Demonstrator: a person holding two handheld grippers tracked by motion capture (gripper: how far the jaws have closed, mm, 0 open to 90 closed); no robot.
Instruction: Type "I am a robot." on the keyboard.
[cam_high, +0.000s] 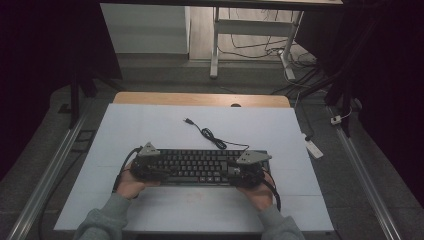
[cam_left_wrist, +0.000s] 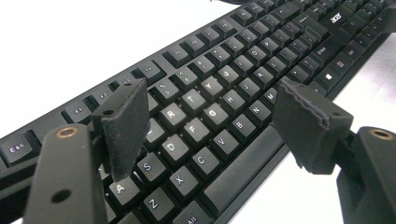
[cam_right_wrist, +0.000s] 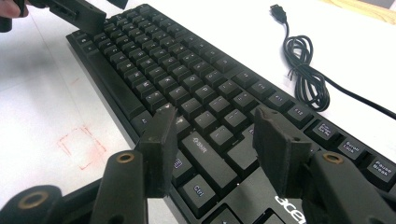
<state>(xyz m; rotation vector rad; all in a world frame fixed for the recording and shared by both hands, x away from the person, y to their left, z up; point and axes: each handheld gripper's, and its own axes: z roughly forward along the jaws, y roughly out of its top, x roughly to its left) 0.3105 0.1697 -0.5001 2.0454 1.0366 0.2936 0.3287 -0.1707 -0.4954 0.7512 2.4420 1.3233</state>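
Note:
A black keyboard (cam_high: 200, 167) lies across the near middle of the white tabletop (cam_high: 150, 125), and a hand holds a gripper at each end of it. My left gripper (cam_high: 146, 169) is open over the left end; in the left gripper view (cam_left_wrist: 210, 126) its jaws stand wide apart above the letter keys (cam_left_wrist: 224, 74) with nothing between them. My right gripper (cam_high: 246, 172) is open over the right end; in the right gripper view (cam_right_wrist: 215, 135) its jaws straddle the Shift and Ctrl keys (cam_right_wrist: 205, 149) without pressing them. The left gripper (cam_right_wrist: 79, 11) also shows at the far end there.
The keyboard's black cable (cam_high: 210, 134) lies in a coiled bundle (cam_right_wrist: 303, 74) behind it and ends in a loose USB plug (cam_high: 188, 120). A faint red square (cam_right_wrist: 81, 147) is drawn on the tabletop. A wooden edge (cam_high: 200, 99) runs along the back, with desk legs and cables beyond.

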